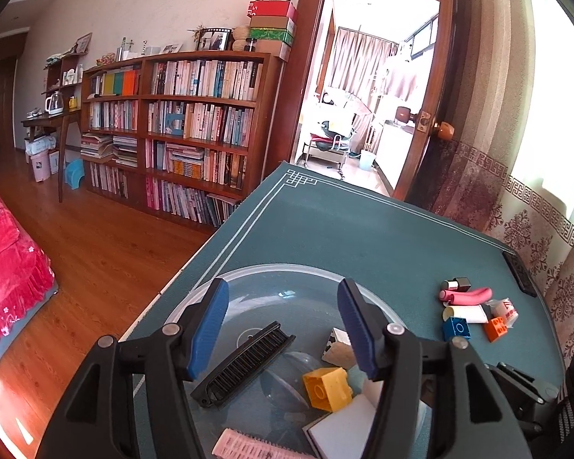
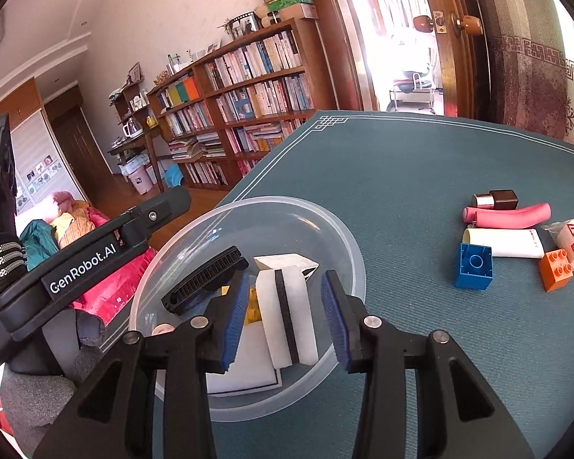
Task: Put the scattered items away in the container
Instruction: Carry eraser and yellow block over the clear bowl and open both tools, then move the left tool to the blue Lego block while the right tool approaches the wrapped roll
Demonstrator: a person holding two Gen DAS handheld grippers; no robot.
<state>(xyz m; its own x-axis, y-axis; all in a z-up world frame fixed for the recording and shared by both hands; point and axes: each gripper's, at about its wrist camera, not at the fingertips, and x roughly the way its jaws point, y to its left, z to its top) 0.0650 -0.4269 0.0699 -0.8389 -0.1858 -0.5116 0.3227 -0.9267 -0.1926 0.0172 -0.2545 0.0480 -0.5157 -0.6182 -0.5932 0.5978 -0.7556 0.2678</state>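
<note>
Teal felt on the desk (image 2: 401, 176) carried the leftover cluster, the pink tube (image 2: 507, 215) lying crosswise among the blocks, well to the right of the clear bowl (image 2: 348, 244). We held both the left gripper (image 1: 283, 329) and the right gripper (image 2: 285, 317) over the bowl with jaws apart and empty. We judged the right one nearer.

The desk (image 2: 401, 160) wore a teal mat. On it sat a clear plastic bowl (image 2: 348, 244); to its right clustered a blue brick (image 2: 473, 266), orange brick (image 2: 556, 270), pink roller (image 2: 507, 215), white tube (image 2: 503, 243) and wrapped packet (image 2: 572, 243).
</note>
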